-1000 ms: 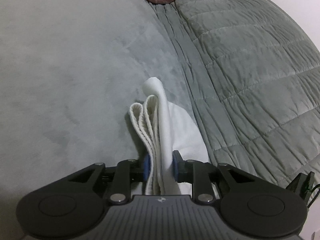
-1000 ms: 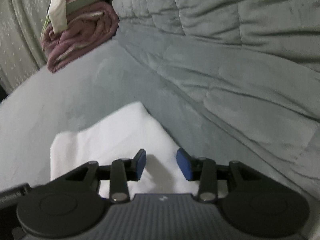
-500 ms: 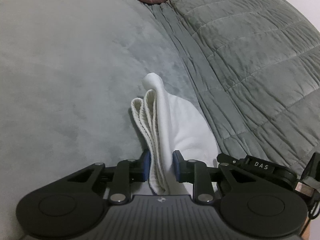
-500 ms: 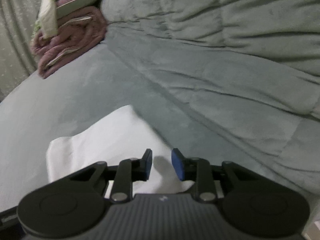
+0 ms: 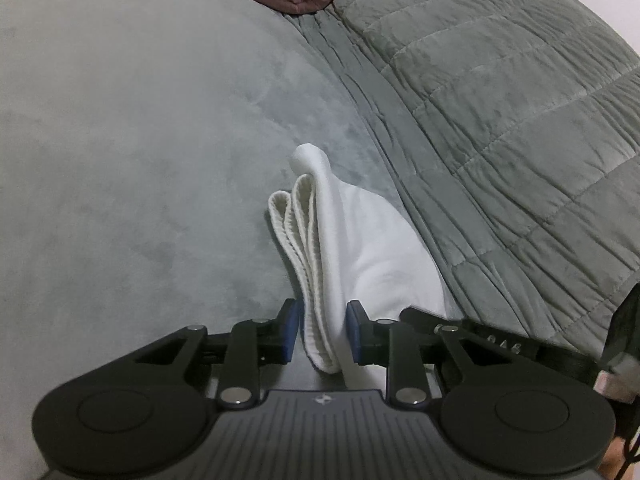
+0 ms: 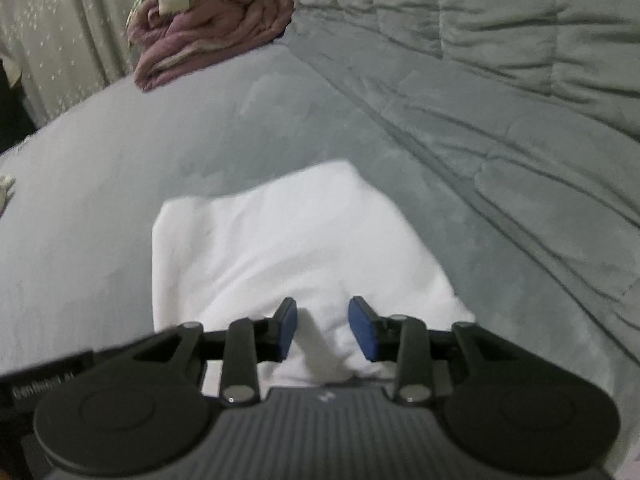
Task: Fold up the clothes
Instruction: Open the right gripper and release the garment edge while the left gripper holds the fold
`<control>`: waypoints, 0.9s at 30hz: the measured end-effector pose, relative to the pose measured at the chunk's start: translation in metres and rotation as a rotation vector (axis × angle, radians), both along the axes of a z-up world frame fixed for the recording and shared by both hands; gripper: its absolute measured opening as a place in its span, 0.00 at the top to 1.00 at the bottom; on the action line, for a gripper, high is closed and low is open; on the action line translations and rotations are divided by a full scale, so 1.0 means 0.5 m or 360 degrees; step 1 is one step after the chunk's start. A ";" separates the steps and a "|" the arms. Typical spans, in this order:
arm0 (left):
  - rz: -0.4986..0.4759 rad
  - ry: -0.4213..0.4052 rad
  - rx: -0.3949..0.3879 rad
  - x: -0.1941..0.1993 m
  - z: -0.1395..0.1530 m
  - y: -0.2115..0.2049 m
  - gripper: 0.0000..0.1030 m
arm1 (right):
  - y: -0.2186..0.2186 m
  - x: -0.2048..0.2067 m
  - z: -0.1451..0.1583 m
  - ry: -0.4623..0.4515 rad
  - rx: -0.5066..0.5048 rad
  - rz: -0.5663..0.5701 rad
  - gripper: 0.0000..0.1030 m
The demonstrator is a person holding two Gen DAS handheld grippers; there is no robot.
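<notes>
Left claw [image 5: 322, 330] angled down, pinching white garment [image 5: 340, 248] | right claw [image 6: 322, 330] reopening

Ahead of me a smooth grey bed sheet [image 5: 120, 160] fills the left of both frames; a quilted grey comforter [image 5: 520, 100] covers the right. Pale patterned curtains [image 6: 60, 40] hang at upper left. The light is dim and flat.
</notes>
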State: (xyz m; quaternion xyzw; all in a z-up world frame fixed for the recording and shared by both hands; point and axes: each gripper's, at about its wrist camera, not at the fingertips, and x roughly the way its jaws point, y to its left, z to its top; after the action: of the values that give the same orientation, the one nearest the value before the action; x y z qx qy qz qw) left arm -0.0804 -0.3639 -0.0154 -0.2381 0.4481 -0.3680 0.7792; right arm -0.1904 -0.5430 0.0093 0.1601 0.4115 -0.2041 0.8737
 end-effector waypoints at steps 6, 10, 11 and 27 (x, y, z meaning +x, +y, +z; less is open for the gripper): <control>-0.0020 -0.0026 0.0015 -0.003 -0.001 0.004 0.76 | 0.018 -0.005 -0.007 0.0060 -0.0024 0.0007 0.67; -0.0025 -0.0029 0.0014 -0.004 -0.003 0.008 0.76 | 0.041 -0.010 -0.012 0.0097 -0.0069 0.0043 0.65; -0.0026 -0.0030 0.0014 -0.005 -0.003 0.009 0.76 | 0.042 -0.012 -0.013 0.0103 -0.0076 0.0047 0.65; -0.0043 -0.0056 0.0034 -0.015 -0.007 0.011 0.74 | 0.074 -0.012 -0.013 0.0175 -0.0184 0.0149 0.62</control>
State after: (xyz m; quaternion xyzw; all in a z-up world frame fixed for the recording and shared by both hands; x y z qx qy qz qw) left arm -0.0880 -0.3583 -0.0190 -0.2171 0.4413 -0.3778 0.7845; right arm -0.1966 -0.5062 0.0029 0.0785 0.4534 -0.1950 0.8662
